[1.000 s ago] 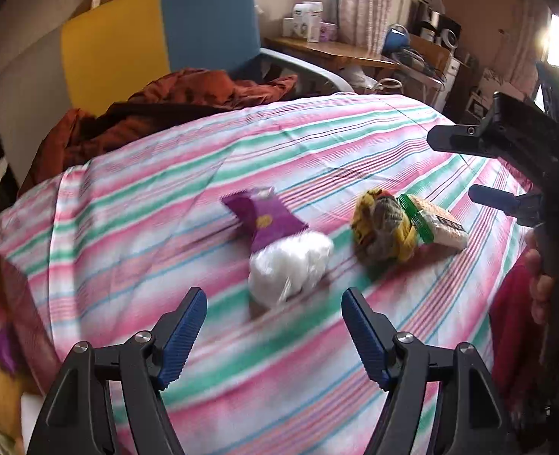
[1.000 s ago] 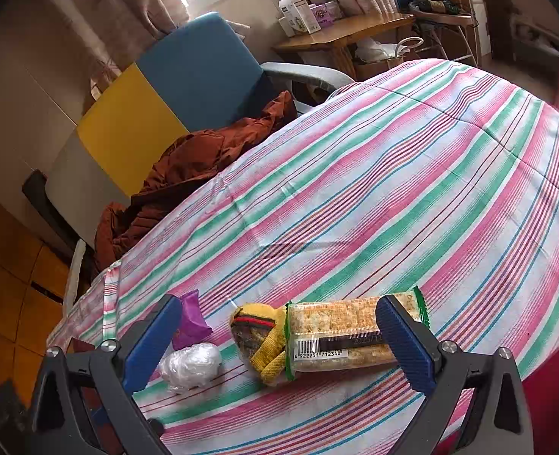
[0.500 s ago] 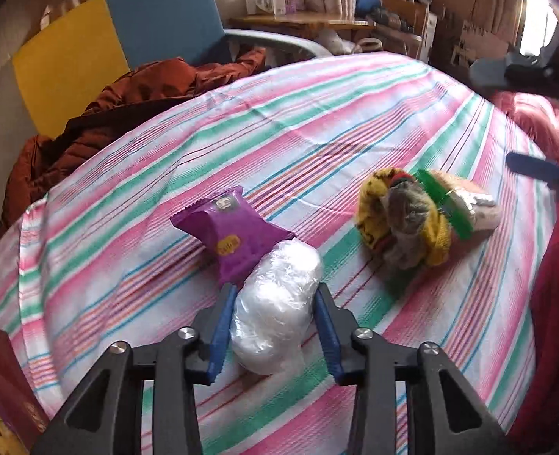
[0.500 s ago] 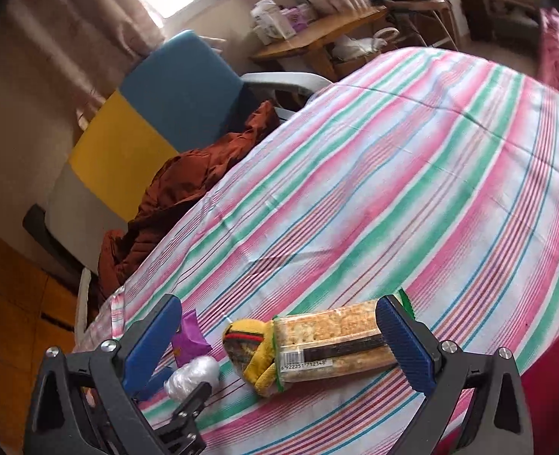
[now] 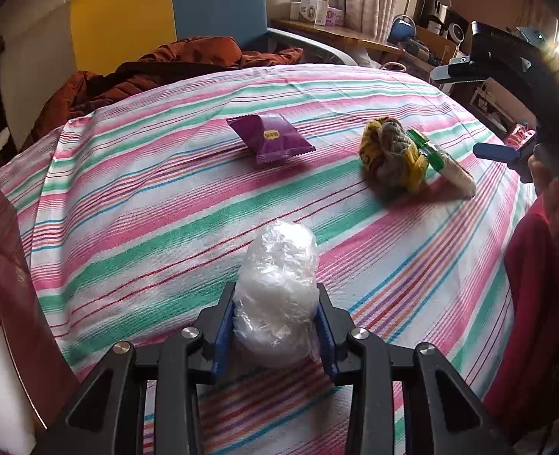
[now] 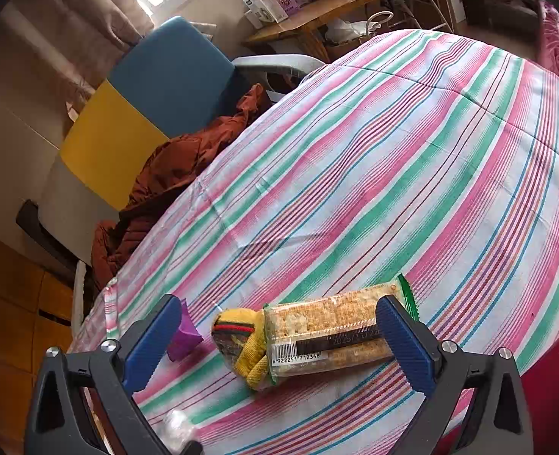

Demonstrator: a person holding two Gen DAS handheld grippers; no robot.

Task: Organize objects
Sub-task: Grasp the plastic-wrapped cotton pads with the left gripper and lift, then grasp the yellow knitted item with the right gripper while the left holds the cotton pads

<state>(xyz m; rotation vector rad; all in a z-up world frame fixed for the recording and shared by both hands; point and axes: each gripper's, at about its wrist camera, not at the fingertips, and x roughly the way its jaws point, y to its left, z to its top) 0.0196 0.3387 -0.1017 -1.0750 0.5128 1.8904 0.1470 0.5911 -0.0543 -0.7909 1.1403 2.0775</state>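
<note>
Near the striped cloth [image 5: 127, 204] front edge, left gripper [image 5: 275, 326] jaws clamped on plastic wad [image 5: 277, 284], right gripper [image 6: 279, 345] jaws wide, empty

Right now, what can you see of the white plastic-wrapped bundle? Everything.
The plastic-wrapped bundle is a rounded, oblong lump of crinkled clear film over something white, seemingly soft. The left gripper is shut on it, both blue pads pressing its sides near the lower end. Its far end points out over the striped cloth. It lies apart from the purple packet. Whether its underside touches the cloth cannot be told.
</note>
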